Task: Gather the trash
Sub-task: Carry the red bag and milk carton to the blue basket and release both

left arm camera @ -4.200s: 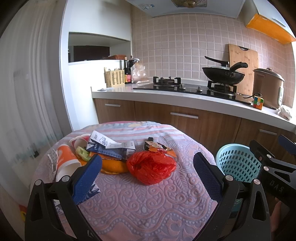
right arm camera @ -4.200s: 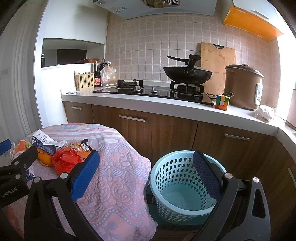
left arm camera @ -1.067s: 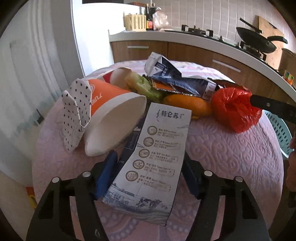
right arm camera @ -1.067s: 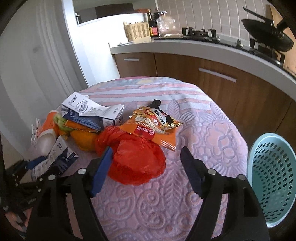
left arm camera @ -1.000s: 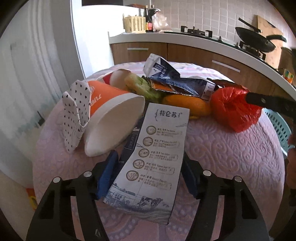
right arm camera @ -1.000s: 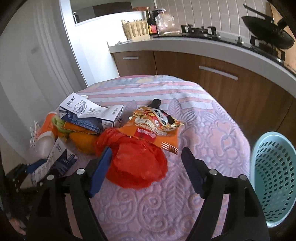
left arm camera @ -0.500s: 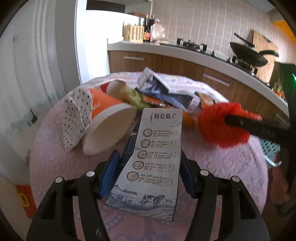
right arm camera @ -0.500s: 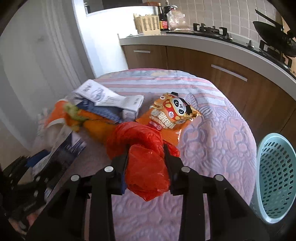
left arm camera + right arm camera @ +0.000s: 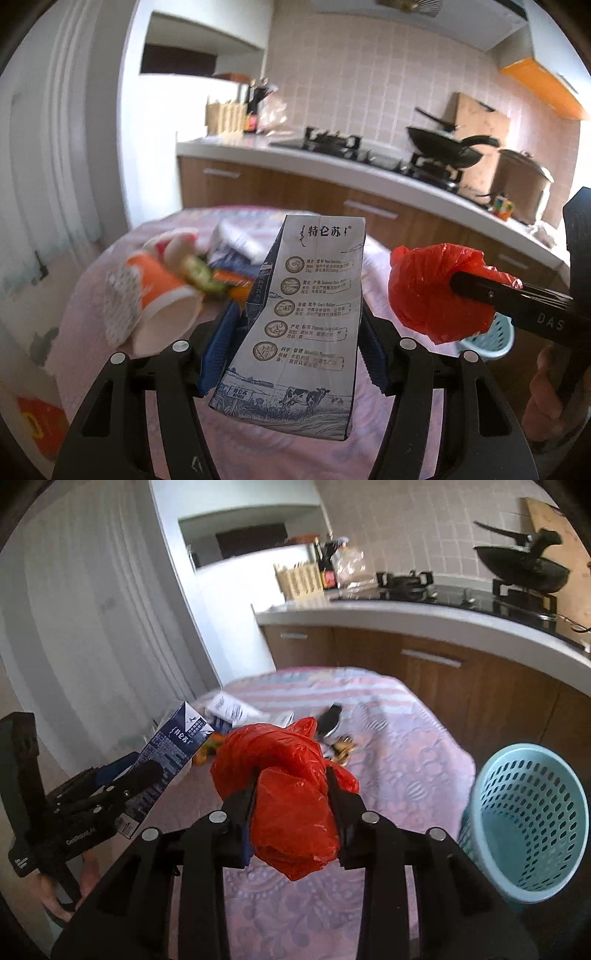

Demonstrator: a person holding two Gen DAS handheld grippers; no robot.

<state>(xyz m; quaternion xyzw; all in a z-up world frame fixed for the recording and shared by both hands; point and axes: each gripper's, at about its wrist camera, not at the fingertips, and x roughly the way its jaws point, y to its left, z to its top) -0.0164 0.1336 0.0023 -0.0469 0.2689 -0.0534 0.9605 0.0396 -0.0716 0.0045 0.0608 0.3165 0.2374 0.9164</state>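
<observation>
My left gripper (image 9: 295, 332) is shut on a grey-blue milk carton (image 9: 310, 317), which hangs lifted above the pink tablecloth (image 9: 391, 413). In the right wrist view the same carton (image 9: 173, 746) sits at the left in the left gripper (image 9: 147, 775). My right gripper (image 9: 291, 786) is shut on a crumpled red plastic bag (image 9: 291, 812), raised off the table. From the left wrist view the red bag (image 9: 432, 288) shows at the right, pinched by a black finger. On the table lie an orange paper cup (image 9: 162, 295), a second carton (image 9: 229, 709) and a snack packet (image 9: 340, 749).
A light-blue perforated basket (image 9: 524, 827) stands on the floor right of the table. Behind runs a kitchen counter (image 9: 424, 616) with a hob, a black wok (image 9: 524, 568) and wooden cabinets. A person's hand (image 9: 55, 897) grips the left gripper's handle.
Both grippers have risen with their loads: the carton and the red bag left the tablecloth. The right jaws, open around the bag a second ago, have since shut on it.
</observation>
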